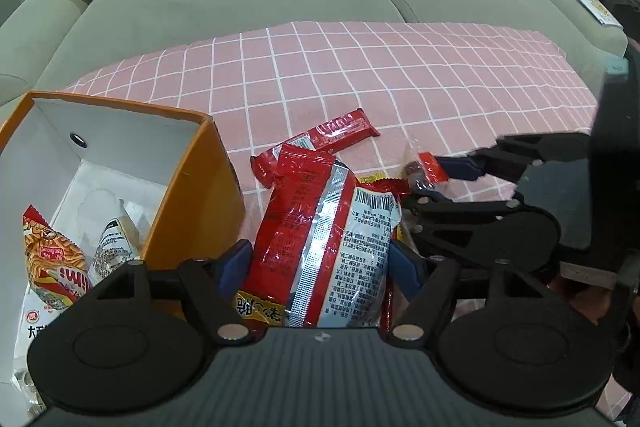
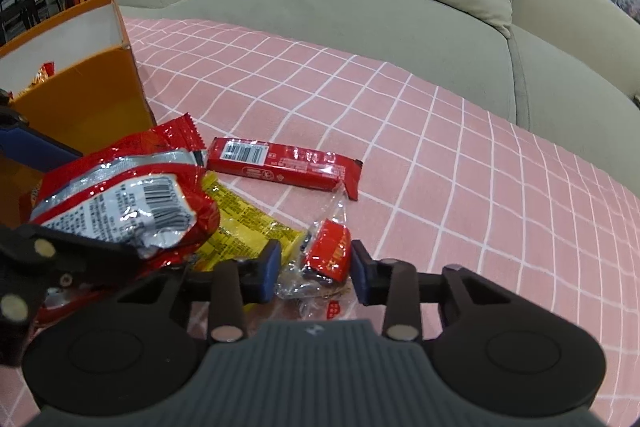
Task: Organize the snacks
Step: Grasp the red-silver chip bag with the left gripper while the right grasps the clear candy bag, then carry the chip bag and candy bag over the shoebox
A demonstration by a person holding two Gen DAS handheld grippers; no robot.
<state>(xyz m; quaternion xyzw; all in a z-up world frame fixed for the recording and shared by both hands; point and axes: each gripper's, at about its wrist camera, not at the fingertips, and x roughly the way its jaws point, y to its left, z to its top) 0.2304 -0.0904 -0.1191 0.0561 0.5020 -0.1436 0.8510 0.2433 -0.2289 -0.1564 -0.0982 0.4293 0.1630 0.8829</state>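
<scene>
Left gripper (image 1: 316, 263) clamped on red-and-silver snack bag (image 1: 320, 243), beside orange box (image 1: 200, 195); right gripper (image 2: 314, 273) parted around small red-labelled packet (image 2: 328, 253) on pink checked cloth (image 2: 440, 155).

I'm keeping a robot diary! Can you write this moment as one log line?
left hand-held gripper: shut on big red bag | right hand-held gripper: open around small red snack | orange box: partly filled
</scene>
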